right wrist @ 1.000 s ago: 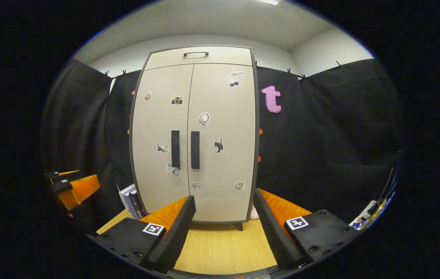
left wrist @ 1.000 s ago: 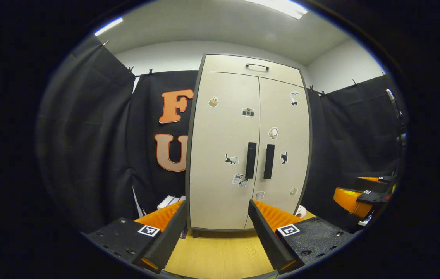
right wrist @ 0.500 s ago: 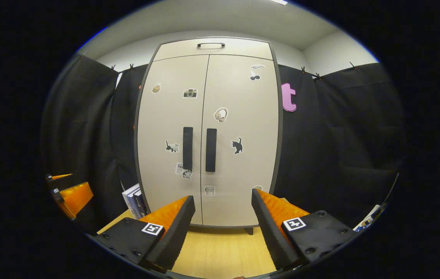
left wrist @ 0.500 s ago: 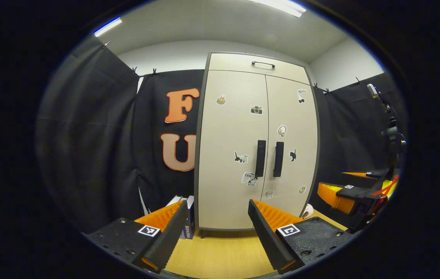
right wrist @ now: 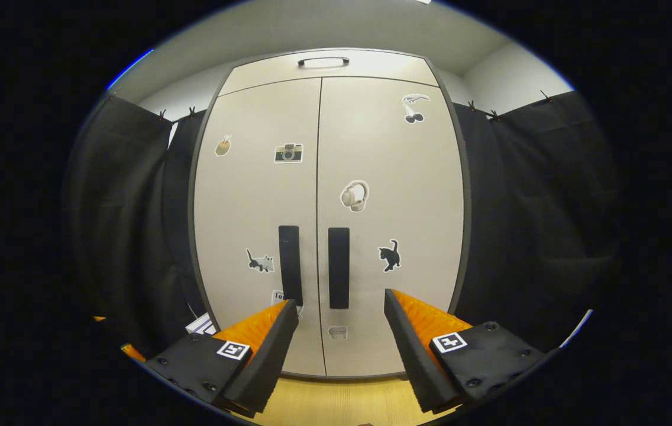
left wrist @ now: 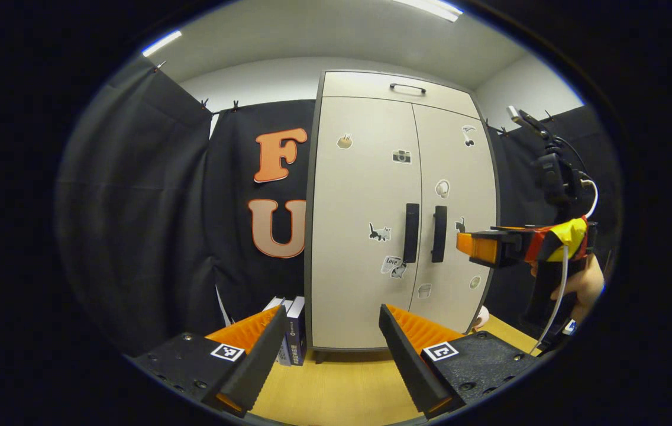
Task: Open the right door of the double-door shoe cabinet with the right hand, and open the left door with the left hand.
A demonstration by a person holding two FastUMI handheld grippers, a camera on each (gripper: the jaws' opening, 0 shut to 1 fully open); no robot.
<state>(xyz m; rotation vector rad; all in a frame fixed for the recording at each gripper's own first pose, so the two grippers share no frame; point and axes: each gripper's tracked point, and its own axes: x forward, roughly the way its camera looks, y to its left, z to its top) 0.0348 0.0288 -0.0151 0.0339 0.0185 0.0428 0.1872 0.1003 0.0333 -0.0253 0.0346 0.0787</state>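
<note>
Shoe cabinet [right wrist: 324, 195], double-door, upright on the pale wood-grain desk [left wrist: 336, 390] against the black cloth wall. Smooth matt beige panels in a dark frame, with a shallow top panel carrying a slim horizontal pull. Both doors shut, the seam between them unbroken.

Right door [right wrist: 389, 225]: flat panel dotted with small stickers, larger in the right gripper view than a second ago, so that gripper has closed in on it.

Left door [left wrist: 362, 219]: same finish, stickers likewise, hinged on the side by the books.

Right gripper [right wrist: 339, 349]: jaws spread wide, nothing between them, aimed at the lower end of the right handle but not yet touching it. In the left gripper view it has risen to handle height, level and just short of the right door, with the hand holding its grip below. Judged: the reach for the right door is nearly complete and the grasp comes next.

Left gripper [left wrist: 330, 355]: jaws spread wide and empty, well back from the cabinet, low over the desk.

Right handle [right wrist: 339, 267] and left handle [right wrist: 290, 265]: two black vertical bars, rectangular, flanking the seam.

Books [left wrist: 291, 331]: a few upright, beside the cabinet's left foot.
</note>
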